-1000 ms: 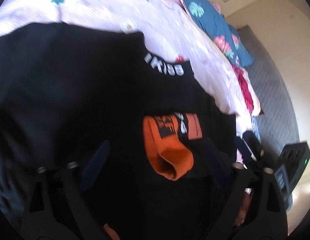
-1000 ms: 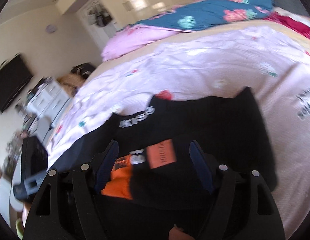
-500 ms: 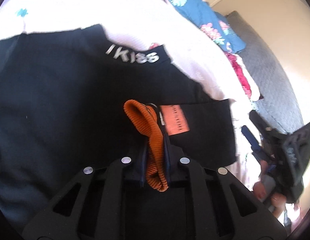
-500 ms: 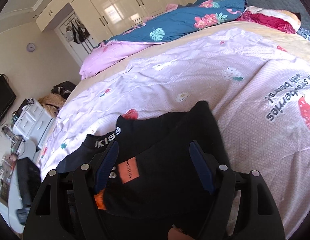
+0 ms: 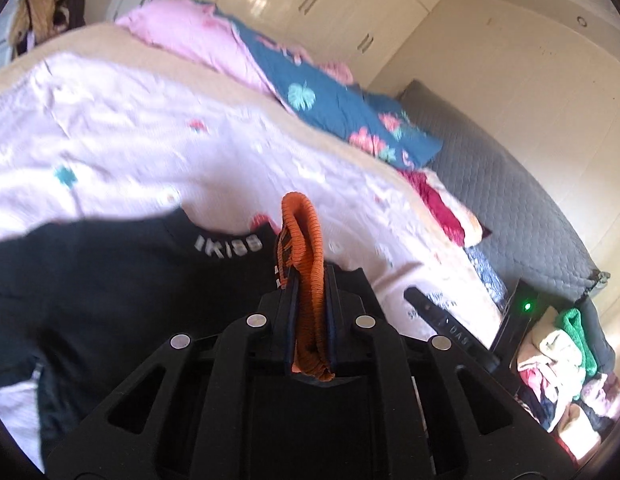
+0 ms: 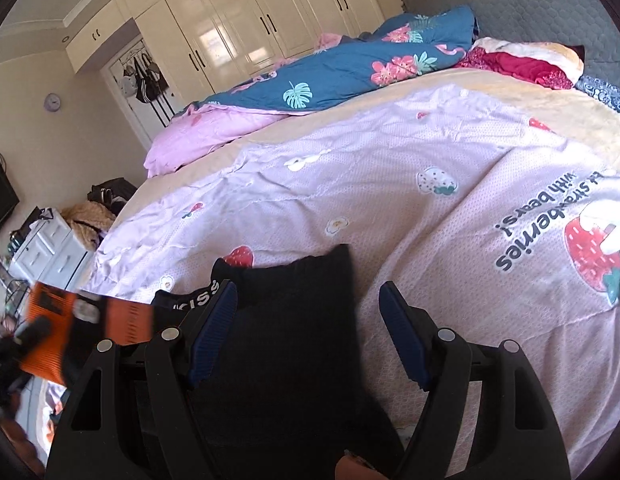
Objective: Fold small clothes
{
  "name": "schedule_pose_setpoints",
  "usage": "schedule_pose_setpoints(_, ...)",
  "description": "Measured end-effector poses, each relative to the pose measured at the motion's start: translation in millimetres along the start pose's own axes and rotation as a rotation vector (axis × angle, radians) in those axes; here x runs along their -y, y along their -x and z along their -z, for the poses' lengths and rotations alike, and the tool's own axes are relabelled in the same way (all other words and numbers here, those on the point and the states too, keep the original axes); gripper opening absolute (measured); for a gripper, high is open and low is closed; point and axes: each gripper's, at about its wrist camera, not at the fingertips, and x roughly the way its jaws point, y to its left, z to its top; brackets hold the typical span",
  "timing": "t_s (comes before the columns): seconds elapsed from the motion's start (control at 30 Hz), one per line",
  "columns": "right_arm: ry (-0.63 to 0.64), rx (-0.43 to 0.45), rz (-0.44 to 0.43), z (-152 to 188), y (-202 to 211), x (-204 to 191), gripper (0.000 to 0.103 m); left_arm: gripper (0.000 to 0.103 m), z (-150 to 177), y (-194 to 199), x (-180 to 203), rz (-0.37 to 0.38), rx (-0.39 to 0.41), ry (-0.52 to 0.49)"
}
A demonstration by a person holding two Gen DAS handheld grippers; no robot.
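My left gripper [image 5: 308, 280] is shut on the orange ribbed waistband [image 5: 306, 248] of a small garment and holds it up above the bed. In the right wrist view the same orange and black garment [image 6: 90, 320] hangs at the far left, blurred. A black garment with white lettering [image 5: 122, 280] lies flat on the pink bedspread [image 5: 130, 144]; it also shows in the right wrist view [image 6: 294, 320]. My right gripper [image 6: 310, 324] is open and empty, its blue pads over that black garment's right edge.
A blue floral quilt [image 6: 350, 68] and pink bedding [image 6: 206, 132] are heaped at the far side of the bed. A grey padded headboard [image 5: 510, 200] stands on the right. A pile of clothes [image 5: 562, 372] lies beside the bed. White wardrobes [image 6: 250, 28] line the far wall.
My left gripper closed on the orange waistband and lifted the garment up and away from the black clothes. My right gripper stayed open and shifted right along the black garment.
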Motion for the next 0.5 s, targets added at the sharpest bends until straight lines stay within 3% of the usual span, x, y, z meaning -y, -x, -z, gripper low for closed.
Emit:
schedule_pose_setpoints(0.13,0.009,-0.008,0.005,1.1,-1.8,0.1,0.072,0.005,-0.5,9.0,-7.5,-0.046,0.019,-0.001)
schedule_pose_setpoints(0.23,0.012,-0.023,0.008,2.1,-5.2,-0.6,0.072,0.0,3.8,7.8,-21.4,-0.071,-0.008,0.021)
schedule_pose_setpoints(0.5,0.049,-0.077,0.028,8.9,-16.5,-8.8,0.072,0.0,12.6,-0.7,-53.9,-0.129,-0.068,0.08)
